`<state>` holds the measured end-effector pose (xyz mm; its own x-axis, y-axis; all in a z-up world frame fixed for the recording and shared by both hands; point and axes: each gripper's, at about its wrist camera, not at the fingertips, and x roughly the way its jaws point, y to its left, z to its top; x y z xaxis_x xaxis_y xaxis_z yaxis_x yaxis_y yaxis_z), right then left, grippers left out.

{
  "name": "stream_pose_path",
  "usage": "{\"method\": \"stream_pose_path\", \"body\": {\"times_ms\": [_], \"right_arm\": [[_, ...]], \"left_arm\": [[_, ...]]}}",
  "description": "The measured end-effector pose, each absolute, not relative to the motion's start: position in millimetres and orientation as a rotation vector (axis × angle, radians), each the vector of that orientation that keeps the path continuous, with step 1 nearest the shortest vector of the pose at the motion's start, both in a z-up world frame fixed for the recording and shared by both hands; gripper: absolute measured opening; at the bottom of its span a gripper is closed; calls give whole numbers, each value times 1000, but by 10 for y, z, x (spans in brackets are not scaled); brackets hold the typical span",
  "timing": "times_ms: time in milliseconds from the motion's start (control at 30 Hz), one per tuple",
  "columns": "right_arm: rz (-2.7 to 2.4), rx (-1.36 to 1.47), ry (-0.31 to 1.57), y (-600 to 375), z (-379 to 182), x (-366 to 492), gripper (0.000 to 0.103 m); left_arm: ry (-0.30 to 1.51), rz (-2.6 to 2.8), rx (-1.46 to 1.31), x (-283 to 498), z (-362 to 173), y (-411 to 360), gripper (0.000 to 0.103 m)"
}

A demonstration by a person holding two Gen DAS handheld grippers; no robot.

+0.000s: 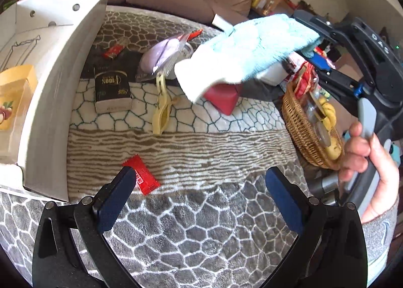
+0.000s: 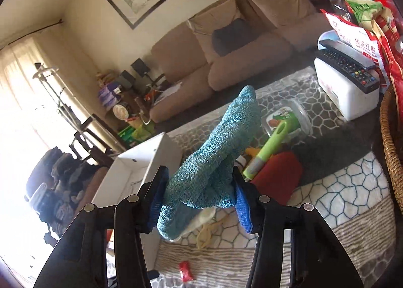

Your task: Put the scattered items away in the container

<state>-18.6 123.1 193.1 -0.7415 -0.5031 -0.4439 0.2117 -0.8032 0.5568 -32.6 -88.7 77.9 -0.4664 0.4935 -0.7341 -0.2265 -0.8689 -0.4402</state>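
Nearest, the left gripper (image 1: 200, 196) hangs over the patterned blanket (image 1: 201, 232) with its fingers wide apart and nothing between them. Just beyond its left finger a small red sachet (image 1: 141, 177) lies flat on the striped band of the blanket. At the blanket's left edge stands the white container (image 1: 58, 66), open, with a yellow packet (image 1: 15, 94) inside. Farther in, a pale yellow clip (image 1: 162, 106) lies beside a dark box (image 1: 112, 90) and a red pouch (image 1: 223, 97). Above these the right gripper (image 2: 201, 194) holds a teal cloth (image 2: 221, 147) off the blanket, its pads pressed on the bunched fabric, one end standing up and the other drooping below. A person's hand (image 1: 365, 164) grips its handle. A wicker basket (image 1: 302, 126) sits at the right edge. Beyond everything is a brown sofa (image 2: 226, 56).
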Motion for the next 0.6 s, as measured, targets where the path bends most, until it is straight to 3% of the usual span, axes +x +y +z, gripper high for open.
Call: {"method": "stream_pose_path", "body": {"times_ms": [200, 267, 333, 400, 600], "right_arm": [[-2410, 853, -669, 901, 1970, 269, 51], [-2371, 872, -672, 785, 1914, 343, 51], [-2333, 888, -663, 665, 1878, 376, 51], [-2318, 885, -620, 523, 1885, 403, 51], [-2248, 843, -569, 100, 2032, 405, 50]], "left_arm": [[-336, 2361, -1227, -243, 923, -935, 102], [-343, 2330, -1209, -221, 928, -942, 90], [-304, 2322, -1217, -194, 925, -923, 45], [-268, 2341, -1207, -175, 956, -932, 28], [-416, 2382, -1080, -192, 1265, -1354, 24]]}}
